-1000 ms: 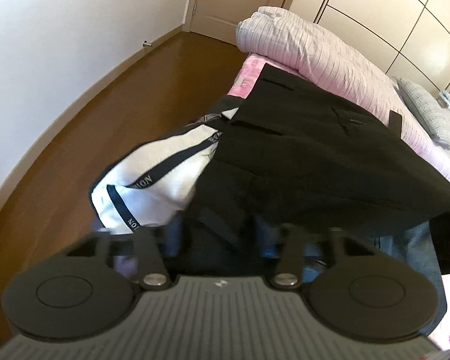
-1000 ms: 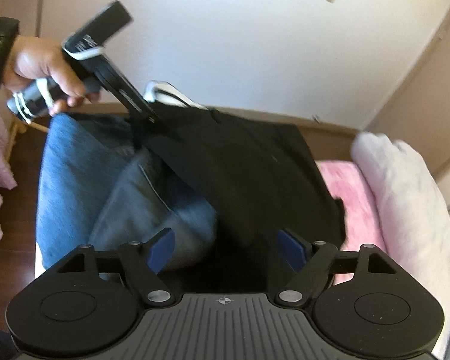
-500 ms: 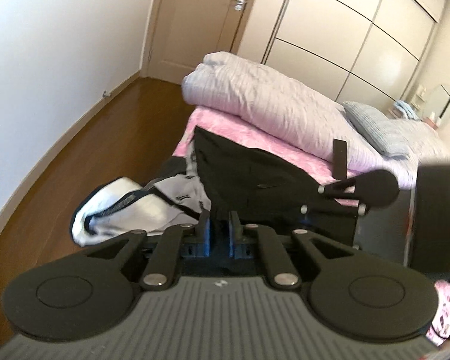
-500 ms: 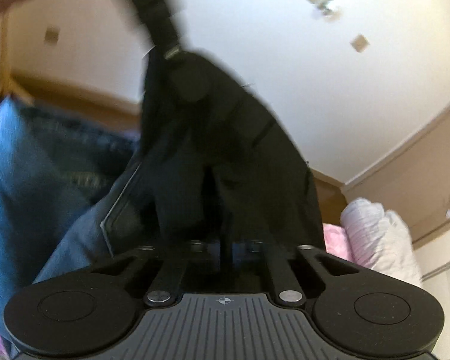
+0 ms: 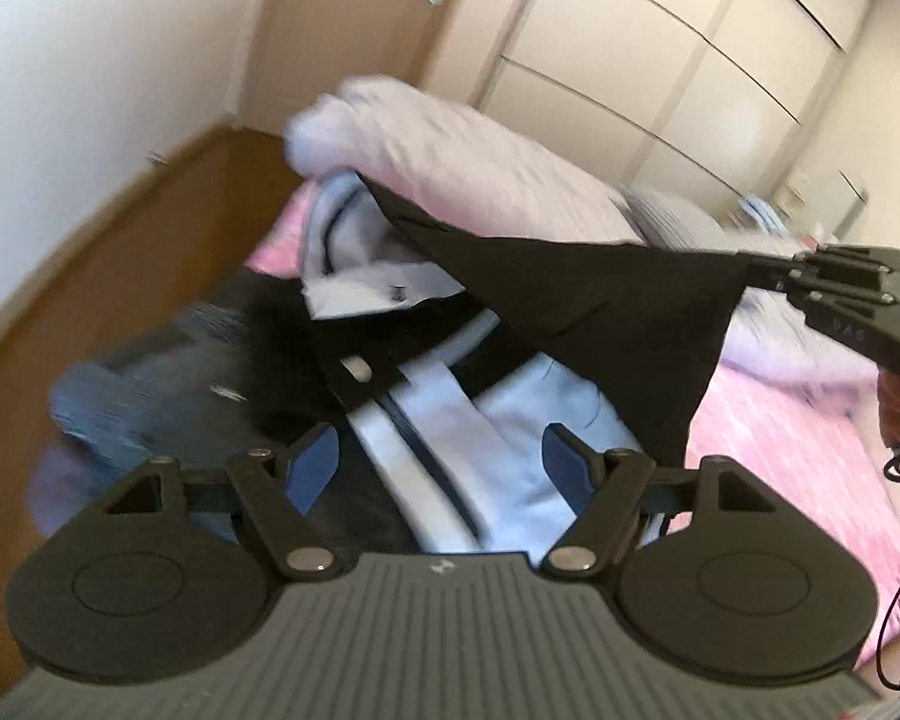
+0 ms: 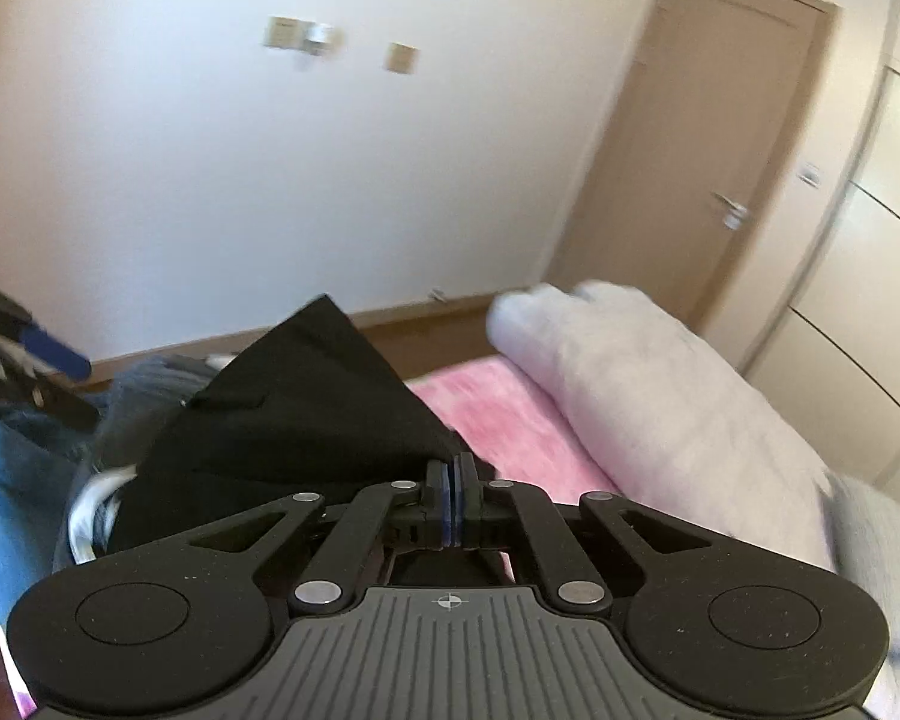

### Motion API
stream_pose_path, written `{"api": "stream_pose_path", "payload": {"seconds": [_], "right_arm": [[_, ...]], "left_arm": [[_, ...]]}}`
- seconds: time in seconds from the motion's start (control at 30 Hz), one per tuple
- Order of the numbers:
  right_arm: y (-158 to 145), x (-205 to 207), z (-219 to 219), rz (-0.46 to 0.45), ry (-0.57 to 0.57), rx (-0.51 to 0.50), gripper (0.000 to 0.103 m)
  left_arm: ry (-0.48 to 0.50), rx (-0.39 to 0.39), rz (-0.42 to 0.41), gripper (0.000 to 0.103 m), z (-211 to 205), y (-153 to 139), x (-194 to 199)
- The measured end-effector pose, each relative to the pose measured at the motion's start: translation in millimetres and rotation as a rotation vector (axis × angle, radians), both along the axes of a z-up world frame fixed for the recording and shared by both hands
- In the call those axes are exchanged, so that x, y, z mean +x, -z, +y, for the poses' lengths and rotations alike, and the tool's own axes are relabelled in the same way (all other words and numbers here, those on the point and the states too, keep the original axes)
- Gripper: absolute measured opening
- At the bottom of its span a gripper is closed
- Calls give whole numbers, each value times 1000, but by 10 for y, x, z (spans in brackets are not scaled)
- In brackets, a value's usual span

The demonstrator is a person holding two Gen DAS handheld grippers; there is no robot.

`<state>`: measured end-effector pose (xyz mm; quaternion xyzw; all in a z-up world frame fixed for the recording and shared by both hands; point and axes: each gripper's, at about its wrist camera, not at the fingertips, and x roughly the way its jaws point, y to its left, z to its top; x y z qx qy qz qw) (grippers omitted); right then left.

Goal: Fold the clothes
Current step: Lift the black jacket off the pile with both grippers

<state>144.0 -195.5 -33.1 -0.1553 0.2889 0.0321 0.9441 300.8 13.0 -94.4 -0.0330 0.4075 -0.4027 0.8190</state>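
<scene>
My right claw (image 6: 452, 495) pinched tight on black garment (image 6: 306, 408) corner, lifted taut above clothes pile on bed (image 5: 798, 450). My left claw (image 5: 444, 456) wide apart, nothing held, over light-blue shirt (image 5: 510, 432).

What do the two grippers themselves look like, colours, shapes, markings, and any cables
Both are matte black. The left gripper has blue pads on its fingers, silver pivot pins, round discs on either side, and a grey ribbed housing with a small logo. The right gripper matches, with a crosshair mark. In the left view its side shows faint lettering; a thin black cable hangs below.
</scene>
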Motion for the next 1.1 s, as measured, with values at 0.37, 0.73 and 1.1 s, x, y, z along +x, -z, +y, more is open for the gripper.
{"api": "stream_pose_path", "payload": {"seconds": [0.37, 0.73, 1.1], "right_arm": [[77, -794, -558, 112, 182, -50, 0], [968, -563, 637, 180, -99, 55, 79], [1417, 3, 457, 324, 93, 310, 37]], "left_arm": [[127, 16, 80, 32, -659, 362, 16], [22, 83, 111, 69, -133, 266, 372], [202, 162, 102, 25, -653, 477, 243]]}}
